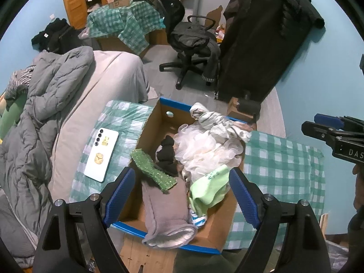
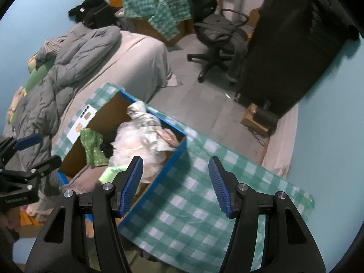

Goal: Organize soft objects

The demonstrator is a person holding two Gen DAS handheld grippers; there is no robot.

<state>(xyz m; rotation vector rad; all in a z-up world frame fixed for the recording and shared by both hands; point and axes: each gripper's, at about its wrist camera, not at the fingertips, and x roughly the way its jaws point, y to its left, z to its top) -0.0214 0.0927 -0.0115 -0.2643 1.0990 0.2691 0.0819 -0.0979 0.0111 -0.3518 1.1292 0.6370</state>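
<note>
Frame edge cuts off the right tool (image 1: pixel 318 129).

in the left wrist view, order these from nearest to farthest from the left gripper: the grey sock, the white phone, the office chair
From the left gripper, open above the box:
1. Grey sock, between the fingers, draped over the box's near edge.
2. White phone, to the left on the checkered cloth.
3. Office chair, across the room, far beyond the box.

The box (image 1: pixel 147 122) lies ahead of the left gripper (image 1: pixel 182 195), soft items (image 1: pixel 204 150) inside; a phone (image 1: pixel 101 154) lies to its left on the cloth (image 1: pixel 284 159).
</note>
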